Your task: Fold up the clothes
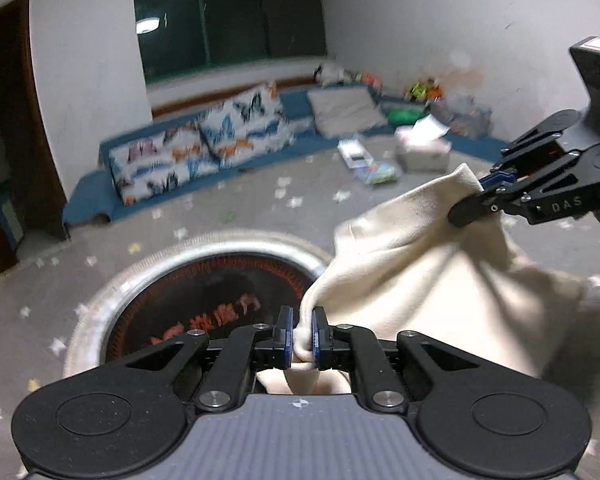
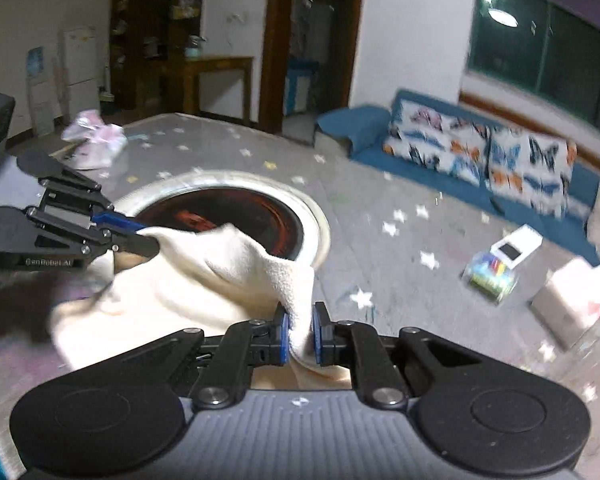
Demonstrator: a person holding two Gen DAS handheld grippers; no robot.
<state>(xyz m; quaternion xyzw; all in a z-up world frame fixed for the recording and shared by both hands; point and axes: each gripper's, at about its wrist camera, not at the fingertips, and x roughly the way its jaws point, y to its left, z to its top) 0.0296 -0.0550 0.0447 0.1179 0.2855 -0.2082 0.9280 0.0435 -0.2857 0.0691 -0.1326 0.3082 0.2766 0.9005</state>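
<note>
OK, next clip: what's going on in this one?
A person holds a cream cloth lifted in the air, one corner pinched in the left gripper and another in the right gripper. It sags between them above a round dark tabletop with a metal rim. No fold shows yet.

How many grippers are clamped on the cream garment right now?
2. The left gripper pinches one edge of the cream garment; the right gripper pinches another edge, and the cloth hangs between them.

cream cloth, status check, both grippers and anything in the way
Left gripper and right gripper both shut on cream cloth, lifted. Round tabletop below it. Nothing blocking.
</note>
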